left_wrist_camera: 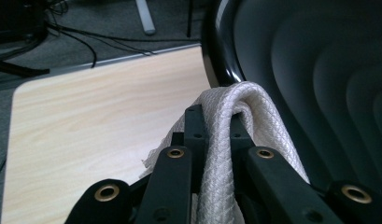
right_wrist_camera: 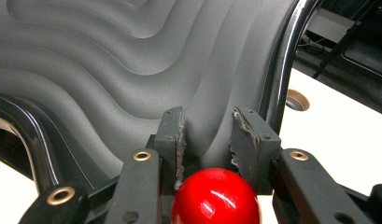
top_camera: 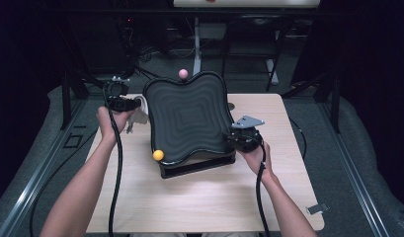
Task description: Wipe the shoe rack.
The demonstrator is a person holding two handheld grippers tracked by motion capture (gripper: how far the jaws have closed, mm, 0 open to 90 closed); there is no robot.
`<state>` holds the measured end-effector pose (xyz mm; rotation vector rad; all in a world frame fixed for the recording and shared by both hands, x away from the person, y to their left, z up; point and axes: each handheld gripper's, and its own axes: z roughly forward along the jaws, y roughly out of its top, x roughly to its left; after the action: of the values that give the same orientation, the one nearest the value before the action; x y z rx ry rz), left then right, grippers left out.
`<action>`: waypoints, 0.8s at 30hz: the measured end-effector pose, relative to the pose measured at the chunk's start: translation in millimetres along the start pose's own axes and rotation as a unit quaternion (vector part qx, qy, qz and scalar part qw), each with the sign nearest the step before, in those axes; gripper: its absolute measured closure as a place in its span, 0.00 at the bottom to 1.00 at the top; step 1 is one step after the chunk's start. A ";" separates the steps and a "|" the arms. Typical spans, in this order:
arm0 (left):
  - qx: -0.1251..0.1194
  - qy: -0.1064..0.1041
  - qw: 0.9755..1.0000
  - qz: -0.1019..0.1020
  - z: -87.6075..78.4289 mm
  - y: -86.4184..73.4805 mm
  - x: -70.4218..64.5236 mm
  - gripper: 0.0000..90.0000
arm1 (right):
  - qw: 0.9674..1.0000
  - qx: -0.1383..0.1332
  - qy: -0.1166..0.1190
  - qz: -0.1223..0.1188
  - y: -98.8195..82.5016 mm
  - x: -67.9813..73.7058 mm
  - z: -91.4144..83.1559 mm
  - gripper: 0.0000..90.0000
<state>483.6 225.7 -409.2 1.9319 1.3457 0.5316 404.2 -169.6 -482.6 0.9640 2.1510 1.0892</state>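
Note:
A black tray [top_camera: 187,116] with a rippled grey face stands tilted on the table, its far edge raised. A pink ball [top_camera: 183,73] sits at its far rim and a yellow ball [top_camera: 158,155] at its near left corner. My left gripper [top_camera: 135,104] is at the tray's left edge, shut on a white woven cloth [left_wrist_camera: 226,140] that drapes over its jaws beside the tray's rim [left_wrist_camera: 216,56]. My right gripper [right_wrist_camera: 208,121] is at the tray's right edge [right_wrist_camera: 277,84], shut on a glossy red ball [right_wrist_camera: 215,196] held between its jaws.
The light wood table [top_camera: 268,187] has bare room in front of the tray and to its right. A black base [top_camera: 199,165] lies under the tray. A round metal grommet [right_wrist_camera: 296,99] is set in the tabletop near the right gripper. Dark floor and cables lie beyond.

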 end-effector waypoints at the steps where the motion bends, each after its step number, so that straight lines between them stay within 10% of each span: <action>1: -0.001 -0.004 1.000 0.001 -0.6 -2.9 -0.7 0.93 | 1.000 0.005 -0.001 -0.001 0.3 -0.1 -0.7 0.71; 24: -0.009 -0.058 0.998 0.013 -9.5 -53.4 -23.5 0.93 | 1.000 0.002 -0.001 -0.006 -0.4 0.2 -0.6 0.71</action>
<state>434.6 217.8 -441.3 1.9378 1.2396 0.4349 403.5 -169.8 -482.7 0.9514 2.1567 1.0774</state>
